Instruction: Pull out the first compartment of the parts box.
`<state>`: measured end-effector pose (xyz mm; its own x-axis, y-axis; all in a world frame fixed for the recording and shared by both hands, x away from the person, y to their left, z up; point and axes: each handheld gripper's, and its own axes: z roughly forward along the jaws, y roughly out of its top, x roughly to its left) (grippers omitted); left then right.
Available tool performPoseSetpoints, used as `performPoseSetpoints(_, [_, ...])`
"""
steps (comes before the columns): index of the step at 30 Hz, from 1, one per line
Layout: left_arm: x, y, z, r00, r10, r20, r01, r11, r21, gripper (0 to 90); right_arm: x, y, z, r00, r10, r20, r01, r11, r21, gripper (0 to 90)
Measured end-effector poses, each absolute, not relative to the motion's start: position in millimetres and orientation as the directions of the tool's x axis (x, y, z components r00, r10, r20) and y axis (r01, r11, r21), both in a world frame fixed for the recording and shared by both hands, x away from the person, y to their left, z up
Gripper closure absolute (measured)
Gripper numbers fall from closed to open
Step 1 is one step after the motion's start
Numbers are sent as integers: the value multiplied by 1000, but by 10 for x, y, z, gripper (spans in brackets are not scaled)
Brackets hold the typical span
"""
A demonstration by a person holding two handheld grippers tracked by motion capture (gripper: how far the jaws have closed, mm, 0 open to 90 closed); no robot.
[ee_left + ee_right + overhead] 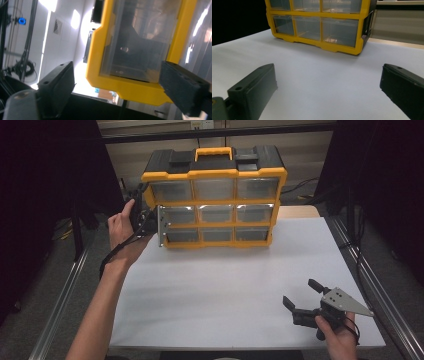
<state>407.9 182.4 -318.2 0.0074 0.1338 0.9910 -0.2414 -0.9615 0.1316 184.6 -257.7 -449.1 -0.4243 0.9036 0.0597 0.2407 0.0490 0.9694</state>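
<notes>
Jaws of the left gripper (pixel 145 215) stand wide apart at the left end of the yellow-and-black drawer organizer (pixel 215 195), reaching in from the side at about the height of its middle row of drawers. In the left gripper view the organizer's yellow corner frame (pixel 130 87) and one clear drawer (pixel 140 37) lie between the two black jaws, but neither pad presses on the plastic, so nothing is gripped. The organizer stands upright at the far side of the white table (pixel 225 285), its nine clear drawers in three rows facing the person and its yellow carry handle (pixel 213 153) on top. The left hand (pixel 121 227) wraps the gripper body, forearm coming up along the table's left edge. The right gripper (pixel 304 297) rests low over the near right corner of the table, well apart from the organizer, held by the right hand (pixel 337 332); its jaws are spread wide with only bare tabletop between them, and it points toward the organizer's lower drawers.
</notes>
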Motion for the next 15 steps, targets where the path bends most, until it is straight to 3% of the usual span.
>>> performPoseSetpoints(7, [4162, 1789, -3189, 17, 111, 994, -241, -964, 111, 310, 1847, -2579, -4491, -425, 903, 57, 240, 51, 970, 4])
performPoseSetpoints(12, [4230, 1750, -3210, 6, 92, 996, -225, -970, 91, 332, 1845, -2581, -4490, -421, 905, 58, 238, 48, 970, 4])
performPoseSetpoints(15, [4280, 1728, -3209, 17, 88, 996, -216, -972, 90, 417, 1845, -2584, -4491, -424, 904, 58, 239, 50, 970, 4])
